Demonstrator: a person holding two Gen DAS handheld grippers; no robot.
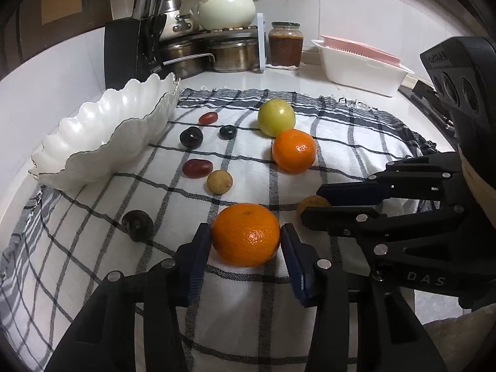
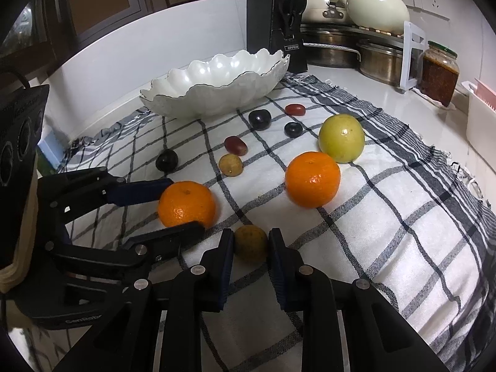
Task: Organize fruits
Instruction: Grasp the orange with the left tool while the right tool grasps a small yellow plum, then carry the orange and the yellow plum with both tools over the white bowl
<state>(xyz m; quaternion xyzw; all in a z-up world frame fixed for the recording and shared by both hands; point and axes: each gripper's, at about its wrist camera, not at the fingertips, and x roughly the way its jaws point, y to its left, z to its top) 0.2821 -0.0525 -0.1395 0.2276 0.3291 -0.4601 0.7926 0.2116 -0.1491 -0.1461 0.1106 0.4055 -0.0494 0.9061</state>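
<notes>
- My left tongs [image 1: 246,235] have their blue pads pressed on either side of a mandarin orange [image 1: 245,234] that sits on the checked cloth [image 1: 356,142], close to the near edge of the counter [image 1: 303,74].
- My right tongs [image 2: 250,243] are nearly shut, clamped on a small brownish-yellow round fruit [image 2: 250,243], also resting on the cloth just beside the gripped mandarin.
- In the right wrist view the left tongs come in from the left, one pad behind the mandarin and one in front of it.
- A second mandarin orange [image 1: 294,150] lies farther in on the cloth, touching or nearly touching a green apple [image 1: 276,117] behind it.
- Toward the left side of the cloth lie the small fruits, all apart from one another: a tan longan-like fruit [image 1: 218,181], a red grape [image 1: 197,168], a dark plum [image 1: 191,136], a small dark grape [image 1: 227,131], a red cherry tomato [image 1: 208,118] and another dark plum [image 1: 137,225] nearest the left edge.
- A white scalloped bowl [image 1: 102,133] stands at the cloth's far left corner, with no fruit visible in it.
- Along the back wall of the counter stand a knife block [image 1: 124,49], stacked steel pots [image 1: 217,52], a cream ceramic pot [image 1: 226,7], a jar of dark red paste [image 1: 285,45] and a white basin [image 1: 362,68].
</notes>
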